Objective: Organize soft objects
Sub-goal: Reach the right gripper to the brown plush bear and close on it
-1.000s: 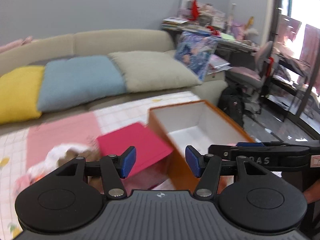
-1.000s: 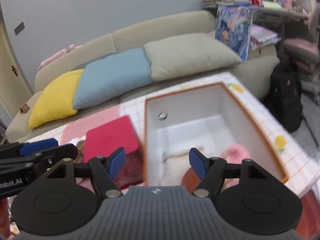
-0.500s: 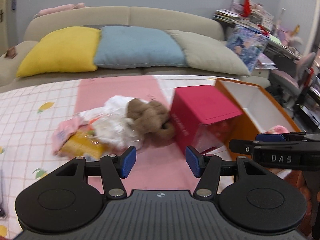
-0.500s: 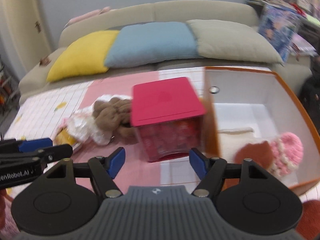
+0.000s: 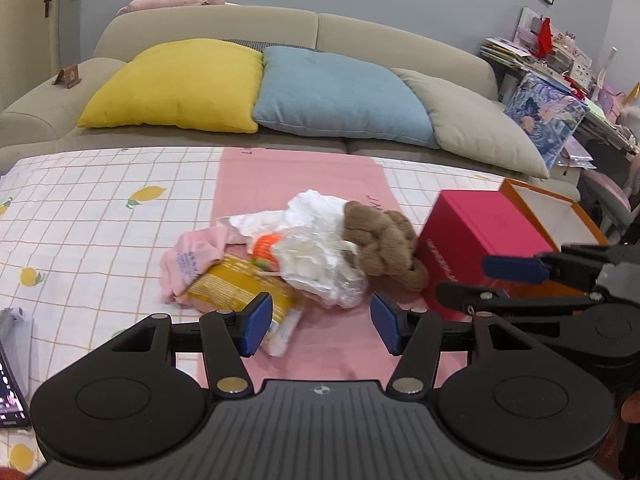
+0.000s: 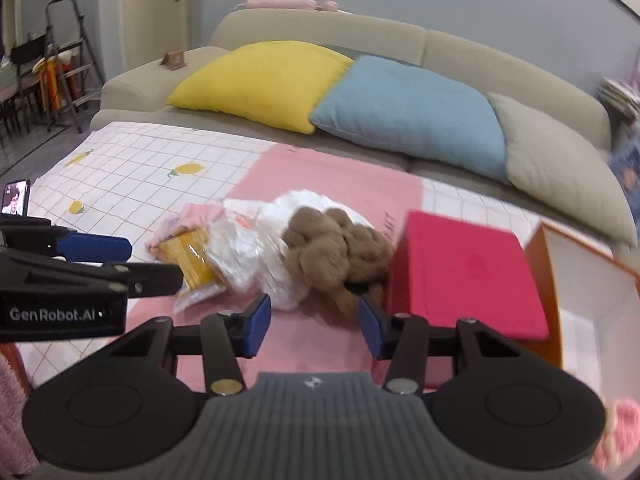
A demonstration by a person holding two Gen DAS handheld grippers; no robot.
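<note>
A pile of soft things lies on the pink mat [image 5: 296,176]: a brown knitted bundle [image 5: 380,236] [image 6: 332,248], a white crumpled plastic bag [image 5: 316,252] [image 6: 256,248], a pink cloth [image 5: 192,256] [image 6: 192,216] and a yellow packet [image 5: 236,288] [image 6: 188,256]. A red box [image 5: 480,232] [image 6: 464,276] stands right of the pile, and an orange box with white inside [image 5: 560,216] [image 6: 592,296] stands beyond it. My left gripper [image 5: 320,328] is open and empty just short of the pile. My right gripper [image 6: 314,326] is open and empty near the brown bundle.
A checked lemon-print cloth [image 5: 100,216] covers the table. A sofa with yellow [image 5: 180,84], blue [image 5: 340,92] and grey [image 5: 472,120] cushions runs behind. A phone [image 6: 16,196] stands at the table's left. A pink knitted item [image 6: 624,428] shows at the lower right of the right wrist view.
Both grippers have swung left from the orange box, past the red box, and now face the pile of soft things. Both stayed open and empty.
</note>
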